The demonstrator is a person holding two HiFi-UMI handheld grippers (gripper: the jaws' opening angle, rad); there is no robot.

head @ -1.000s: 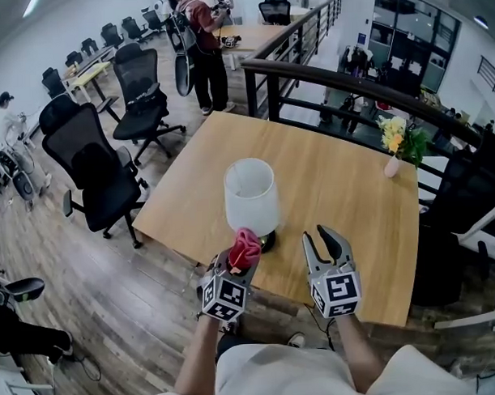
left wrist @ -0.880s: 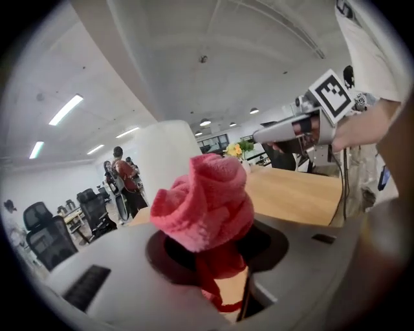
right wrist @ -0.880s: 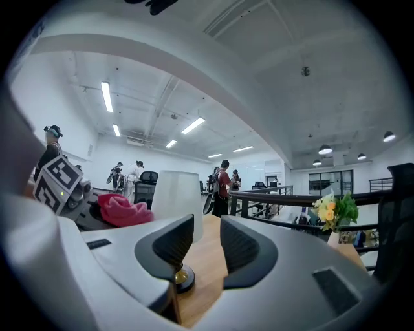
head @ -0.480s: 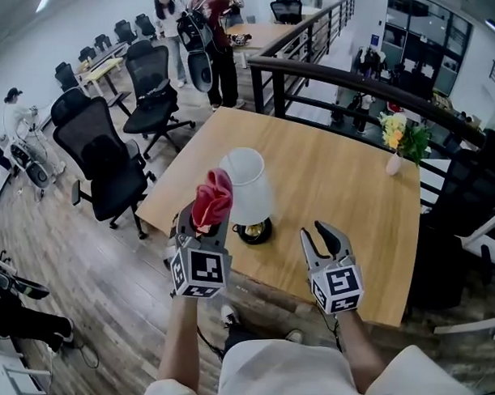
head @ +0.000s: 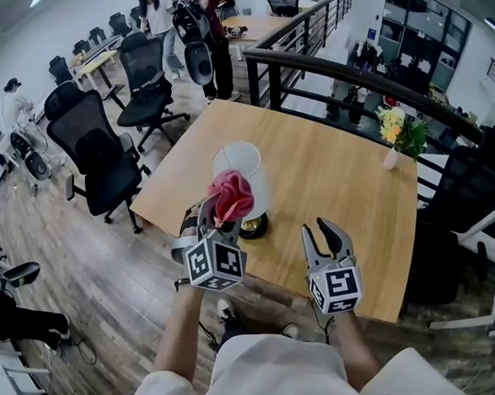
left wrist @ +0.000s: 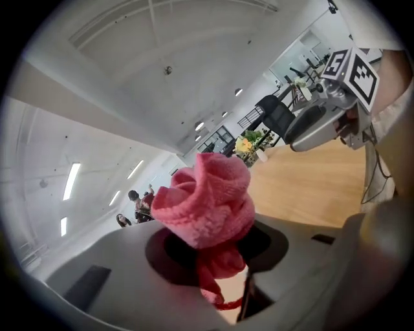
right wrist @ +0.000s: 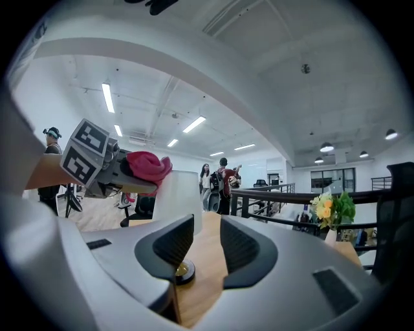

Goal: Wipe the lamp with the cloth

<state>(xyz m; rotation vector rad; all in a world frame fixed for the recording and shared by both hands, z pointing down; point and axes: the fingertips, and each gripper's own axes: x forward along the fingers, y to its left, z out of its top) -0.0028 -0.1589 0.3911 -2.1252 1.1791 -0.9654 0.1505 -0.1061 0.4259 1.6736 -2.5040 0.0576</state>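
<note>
The lamp stands near the front left of the wooden table [head: 344, 173], with a white shade [head: 245, 164] over a dark round base [head: 254, 227]. My left gripper [head: 219, 211] is shut on a bunched pink cloth [head: 233, 196], held up against the near side of the shade. In the left gripper view the cloth [left wrist: 208, 199] bulges out past the jaws and hides the lamp. My right gripper [head: 327, 235] hovers open above the table's front edge, right of the lamp, with nothing between its fingers. The right gripper view shows the shade [right wrist: 177, 192], the base [right wrist: 184, 271] and the cloth [right wrist: 147, 164].
A small vase of yellow flowers [head: 394, 143] stands at the table's far right. Black office chairs [head: 96, 161] stand on the floor to the left. A dark railing [head: 340, 68] runs behind the table. People [head: 205, 24] stand far back.
My left gripper has risen with the cloth from beside the lamp's base up to the shade. The right gripper has barely moved and stays open.
</note>
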